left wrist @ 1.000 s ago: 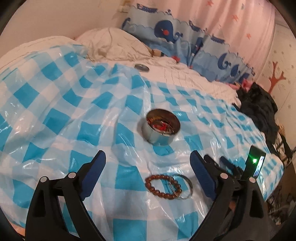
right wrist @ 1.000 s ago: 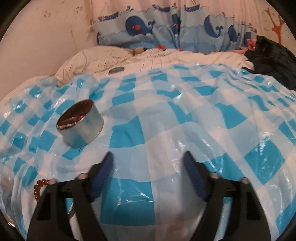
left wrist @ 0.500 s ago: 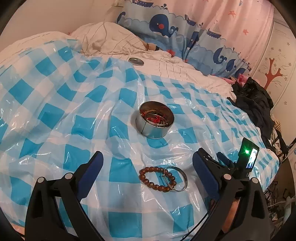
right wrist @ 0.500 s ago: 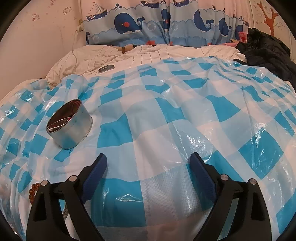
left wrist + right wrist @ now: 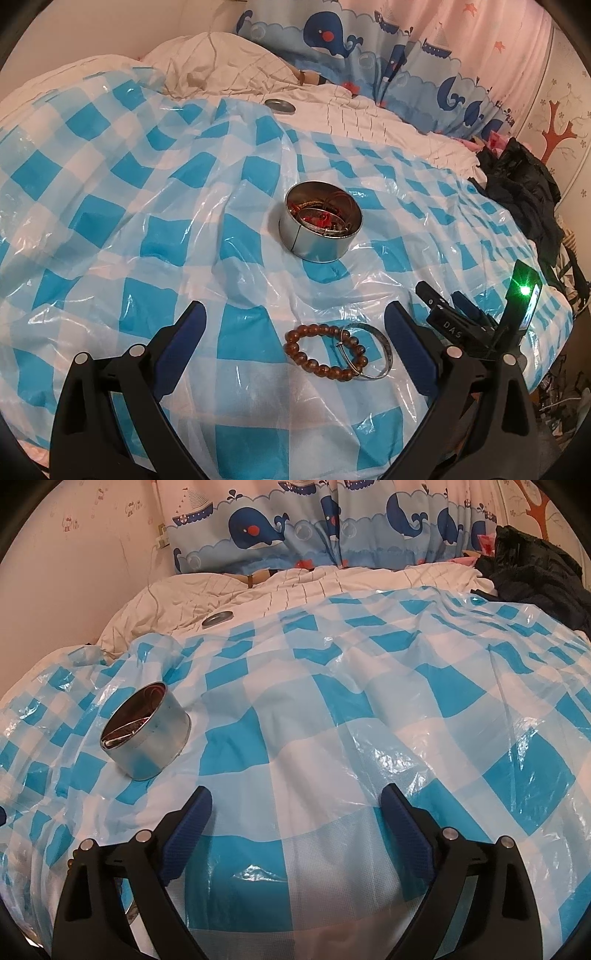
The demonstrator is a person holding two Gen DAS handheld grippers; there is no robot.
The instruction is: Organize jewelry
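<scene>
Left wrist view: the left gripper (image 5: pixel 295 325) has its fingers spread wide and empty above the checked plastic sheet (image 5: pixel 110 192) covering the bed. The beaded bracelet (image 5: pixel 325 350) lies between them on the sheet, overlapping a silver bangle (image 5: pixel 382 345). Beyond stands the round tin (image 5: pixel 319 229), open, with jewelry inside. Right wrist view: the right gripper (image 5: pixel 295 805) has its fingers wide with only sheet between them; the tin (image 5: pixel 147 731) sits far left, well apart
</scene>
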